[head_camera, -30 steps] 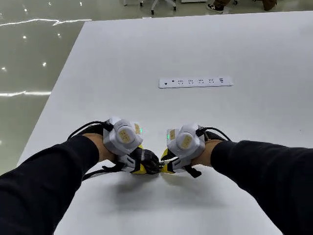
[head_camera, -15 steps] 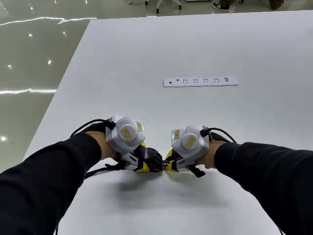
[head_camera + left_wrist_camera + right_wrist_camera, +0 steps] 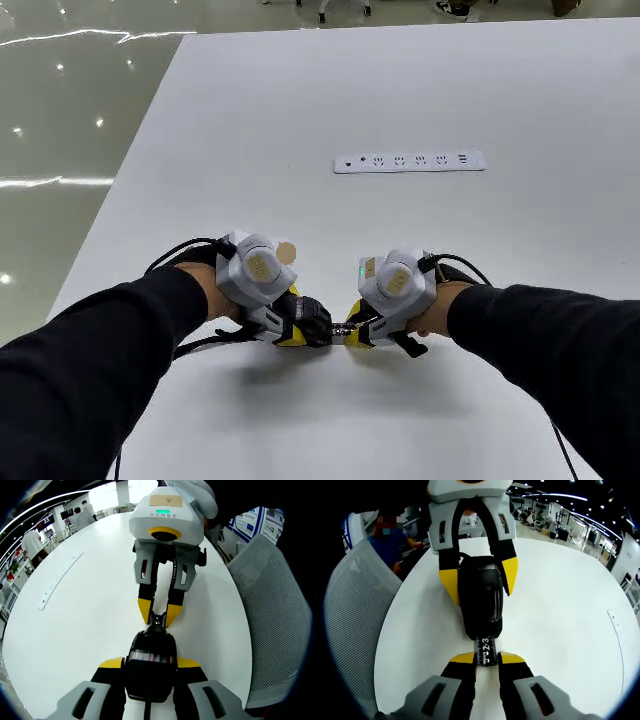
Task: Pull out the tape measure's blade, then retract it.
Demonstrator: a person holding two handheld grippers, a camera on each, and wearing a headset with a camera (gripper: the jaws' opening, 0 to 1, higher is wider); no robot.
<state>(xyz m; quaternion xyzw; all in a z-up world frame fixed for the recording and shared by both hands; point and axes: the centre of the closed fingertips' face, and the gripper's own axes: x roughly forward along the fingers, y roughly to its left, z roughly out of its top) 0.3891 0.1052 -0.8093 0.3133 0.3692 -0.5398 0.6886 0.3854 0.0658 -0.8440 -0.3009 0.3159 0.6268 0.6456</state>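
Tape measure (image 3: 481, 600) is at the near end of the bench (image 3: 400, 90), its black case clamped between the yellow-tipped jaws of the left hand-held gripper (image 3: 150, 662); I cannot tell whether the case touches the bench. Right hand-held gripper (image 3: 486, 658) faces it tip to tip, jaws pinched on the blade (image 3: 484, 651), with a short marked length out of the case. Power strip (image 3: 409, 161) lies well apart, farther up the bench.

White workbench (image 3: 300, 100) with a power strip (image 3: 410, 161), glossy pale floor (image 3: 60, 120) with ceiling-light reflections, grey mesh chair (image 3: 272, 630)
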